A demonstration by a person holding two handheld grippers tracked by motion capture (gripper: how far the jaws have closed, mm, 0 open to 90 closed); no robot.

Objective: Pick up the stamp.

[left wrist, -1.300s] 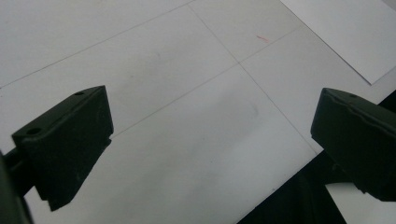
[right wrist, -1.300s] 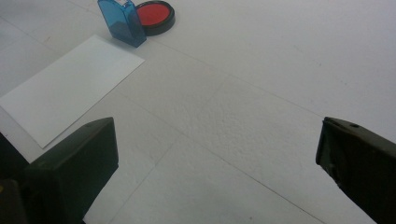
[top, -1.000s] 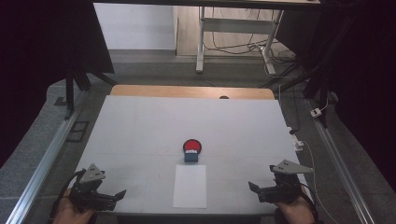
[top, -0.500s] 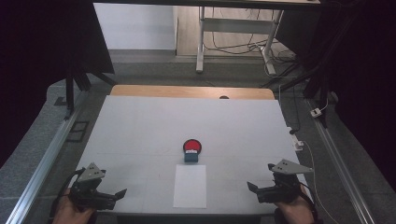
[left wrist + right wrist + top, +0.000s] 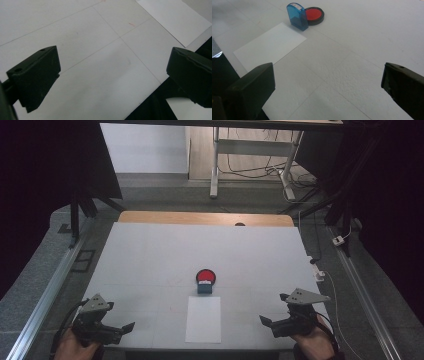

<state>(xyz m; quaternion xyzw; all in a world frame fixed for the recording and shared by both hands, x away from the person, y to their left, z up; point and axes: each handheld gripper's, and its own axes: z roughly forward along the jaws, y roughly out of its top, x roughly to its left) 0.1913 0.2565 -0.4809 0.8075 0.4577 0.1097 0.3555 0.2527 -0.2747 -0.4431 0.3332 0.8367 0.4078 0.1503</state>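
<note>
A blue stamp (image 5: pixel 204 287) (image 5: pixel 297 16) stands upright at the table's middle, touching a round red ink pad (image 5: pixel 205 277) (image 5: pixel 313 14) in a black case just behind it. A white sheet of paper (image 5: pixel 203 319) (image 5: pixel 270 46) (image 5: pixel 175 20) lies in front of the stamp, near the front edge. My left gripper (image 5: pixel 125 328) (image 5: pixel 112 77) is open at the front left corner, jaws wide apart over bare table. At the front right my right gripper (image 5: pixel 267 322) (image 5: pixel 329 87) is open too, empty, pointing toward the sheet.
The white table top (image 5: pixel 200 250) has a wooden strip (image 5: pixel 205 218) along its far edge. Metal rails (image 5: pixel 45 300) run along both sides. A white cable with a plug (image 5: pixel 320 272) lies off the right edge. A desk frame (image 5: pixel 250 155) stands beyond.
Both grippers have barely shifted at the front edge; stamp, ink pad and paper lie as before.
</note>
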